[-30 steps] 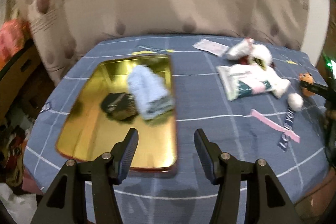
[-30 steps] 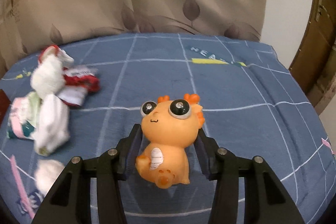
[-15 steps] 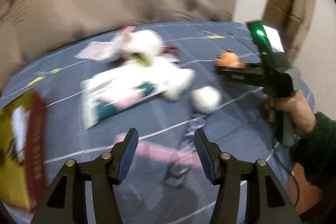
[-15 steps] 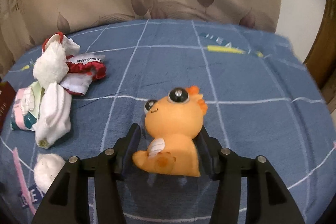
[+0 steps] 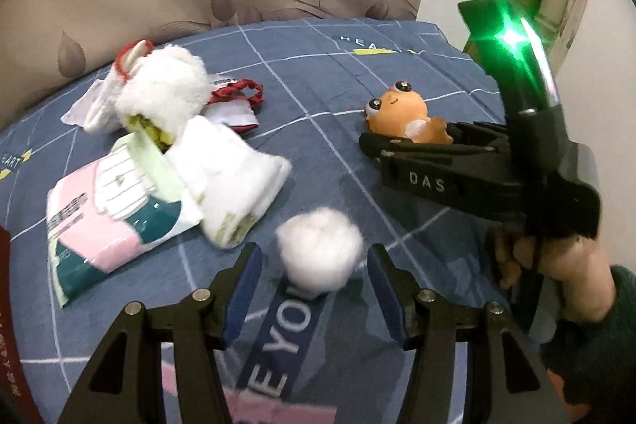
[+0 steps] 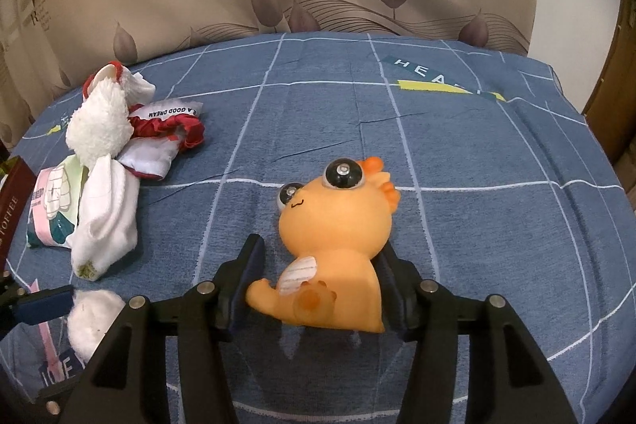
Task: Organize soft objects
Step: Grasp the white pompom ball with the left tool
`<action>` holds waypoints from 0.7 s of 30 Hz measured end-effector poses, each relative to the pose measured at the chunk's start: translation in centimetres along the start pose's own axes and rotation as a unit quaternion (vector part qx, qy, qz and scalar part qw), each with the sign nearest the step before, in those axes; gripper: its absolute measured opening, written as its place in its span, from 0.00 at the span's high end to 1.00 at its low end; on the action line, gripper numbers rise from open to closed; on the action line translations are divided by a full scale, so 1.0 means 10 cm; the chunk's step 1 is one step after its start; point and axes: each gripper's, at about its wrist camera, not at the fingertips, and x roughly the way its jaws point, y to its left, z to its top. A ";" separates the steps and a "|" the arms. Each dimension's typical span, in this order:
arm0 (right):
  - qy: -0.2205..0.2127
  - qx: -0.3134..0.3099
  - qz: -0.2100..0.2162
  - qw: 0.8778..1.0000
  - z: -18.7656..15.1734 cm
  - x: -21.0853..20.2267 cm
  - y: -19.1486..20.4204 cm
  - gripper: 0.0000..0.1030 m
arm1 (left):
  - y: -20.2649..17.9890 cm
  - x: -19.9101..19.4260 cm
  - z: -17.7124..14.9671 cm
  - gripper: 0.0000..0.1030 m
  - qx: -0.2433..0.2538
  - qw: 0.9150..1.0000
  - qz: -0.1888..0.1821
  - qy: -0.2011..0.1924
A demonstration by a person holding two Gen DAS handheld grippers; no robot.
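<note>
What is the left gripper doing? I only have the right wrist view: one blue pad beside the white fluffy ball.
Observer: The left gripper is open, with one finger on each side of the white fluffy ball.
Operator: Anything showing on the right gripper, shut on the orange toy?
Observer: A green light glows on top of it.
Operator: Who holds it?
Observer: A bare hand with a dark green sleeve.
</note>
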 end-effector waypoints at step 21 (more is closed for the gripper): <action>0.001 -0.007 -0.008 1.000 -0.01 0.01 0.03 0.49 | 0.17 -0.24 -0.12 0.76 -0.044 0.999 0.028 -0.010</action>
